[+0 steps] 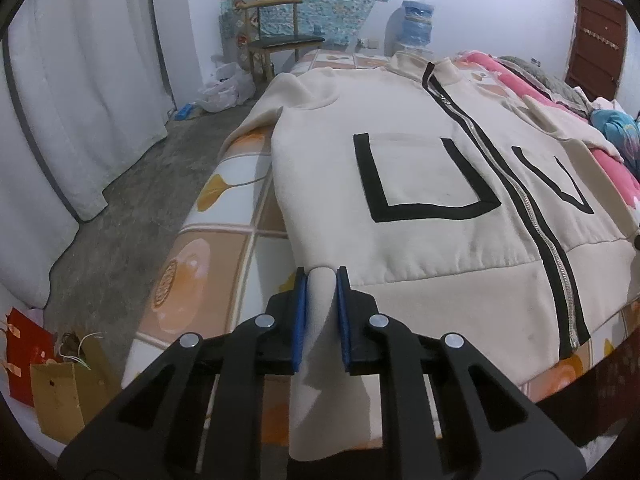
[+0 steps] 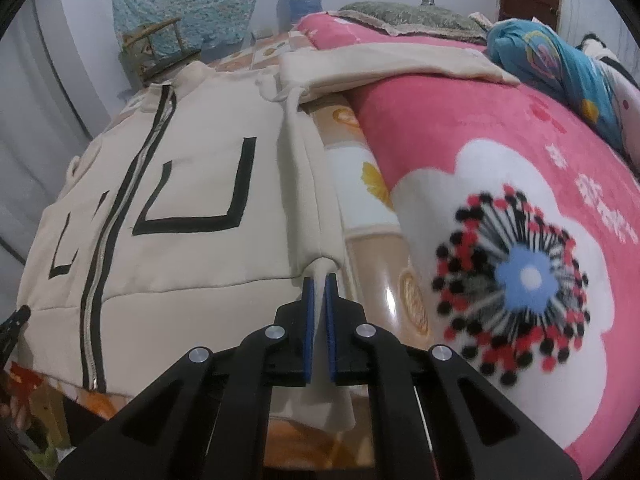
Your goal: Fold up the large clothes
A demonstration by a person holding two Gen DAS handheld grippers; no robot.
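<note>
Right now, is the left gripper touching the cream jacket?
Touching. The left wrist view shows the left gripper with its blue pads pressed on a pinched fold of the cream jacket at its bottom corner.

Open floor [image 1: 120, 208] left of the bed [image 1: 224, 240]; bags [image 1: 60, 376] crowd its near corner. Right of the jacket [image 2: 192, 184], a pink blanket [image 2: 460, 128] bulks up.

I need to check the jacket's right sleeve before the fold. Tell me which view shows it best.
The right wrist view: the right sleeve lies spread sideways over the pink blanket, visible along its length. The left wrist view shows the sleeve only foreshortened at the frame's far right, beyond the jacket.
</note>
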